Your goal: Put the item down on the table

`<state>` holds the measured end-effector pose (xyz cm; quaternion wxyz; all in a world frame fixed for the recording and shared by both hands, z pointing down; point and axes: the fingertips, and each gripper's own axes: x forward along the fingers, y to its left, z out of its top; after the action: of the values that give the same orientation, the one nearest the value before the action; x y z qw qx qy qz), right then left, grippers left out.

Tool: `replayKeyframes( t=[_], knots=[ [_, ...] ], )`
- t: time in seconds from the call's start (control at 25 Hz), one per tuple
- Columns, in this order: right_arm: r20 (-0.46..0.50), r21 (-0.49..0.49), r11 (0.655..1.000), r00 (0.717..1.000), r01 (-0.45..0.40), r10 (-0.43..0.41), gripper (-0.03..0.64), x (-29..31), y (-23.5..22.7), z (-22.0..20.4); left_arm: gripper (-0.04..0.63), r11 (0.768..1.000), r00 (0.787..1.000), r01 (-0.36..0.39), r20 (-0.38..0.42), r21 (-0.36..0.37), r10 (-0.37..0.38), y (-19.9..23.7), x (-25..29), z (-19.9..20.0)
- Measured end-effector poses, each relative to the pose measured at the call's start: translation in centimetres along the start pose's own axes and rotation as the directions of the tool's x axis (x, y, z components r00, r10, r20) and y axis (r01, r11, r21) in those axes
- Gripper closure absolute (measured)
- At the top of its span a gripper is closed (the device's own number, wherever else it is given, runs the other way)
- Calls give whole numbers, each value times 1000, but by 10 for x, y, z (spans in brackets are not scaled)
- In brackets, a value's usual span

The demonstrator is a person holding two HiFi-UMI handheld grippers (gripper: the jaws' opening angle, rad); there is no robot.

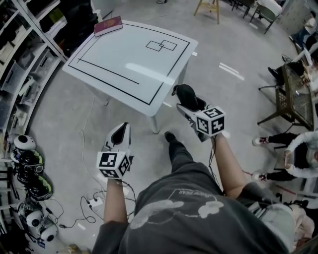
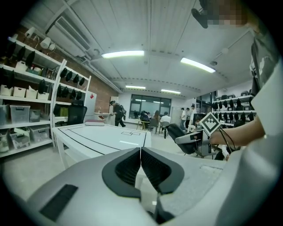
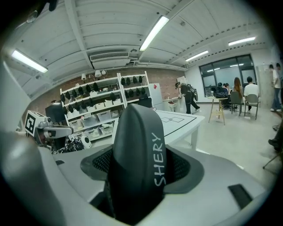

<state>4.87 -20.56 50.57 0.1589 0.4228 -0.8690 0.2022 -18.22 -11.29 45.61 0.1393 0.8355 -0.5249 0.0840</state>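
Observation:
A black oblong item (image 3: 136, 154) with white lettering stands between the jaws of my right gripper (image 3: 138, 132), which is shut on it. In the head view the right gripper (image 1: 185, 100) holds the black item (image 1: 188, 92) in the air just off the near right corner of the white table (image 1: 124, 54). My left gripper (image 1: 120, 130) hangs lower and left, short of the table's front edge. Its jaws (image 2: 140, 154) meet with nothing between them. The table top carries black marked lines.
A dark red book (image 1: 108, 25) lies at the table's far left corner. Shelving runs along the left, with helmets (image 1: 30, 163) and a power strip (image 1: 95, 201) on the floor. A wooden stool (image 1: 208, 9) stands beyond the table. Seated people (image 1: 293, 154) and a chair (image 1: 293, 94) are at right.

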Motion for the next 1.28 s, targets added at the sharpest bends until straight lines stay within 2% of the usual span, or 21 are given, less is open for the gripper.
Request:
replayKeyframes(
  t=[0.36, 0.72, 1.04, 1.28],
  knots=[
    [-50, -72, 997, 998, -29, 25, 288, 95, -88, 69, 589, 998, 998, -60, -30, -25, 60, 41, 114, 36],
    [-113, -102, 993, 992, -60, 48, 288, 185, -150, 111, 589, 995, 994, -102, -47, -23, 100, 78, 206, 66],
    [-180, -211, 972, 981, -106, 68, 287, 261, -182, 125, 589, 985, 985, -171, -42, -36, 170, 116, 251, 74],
    [-224, -285, 948, 971, -144, 80, 287, 307, -188, 134, 589, 978, 979, -203, -39, -50, 202, 140, 269, 74]
  ],
)
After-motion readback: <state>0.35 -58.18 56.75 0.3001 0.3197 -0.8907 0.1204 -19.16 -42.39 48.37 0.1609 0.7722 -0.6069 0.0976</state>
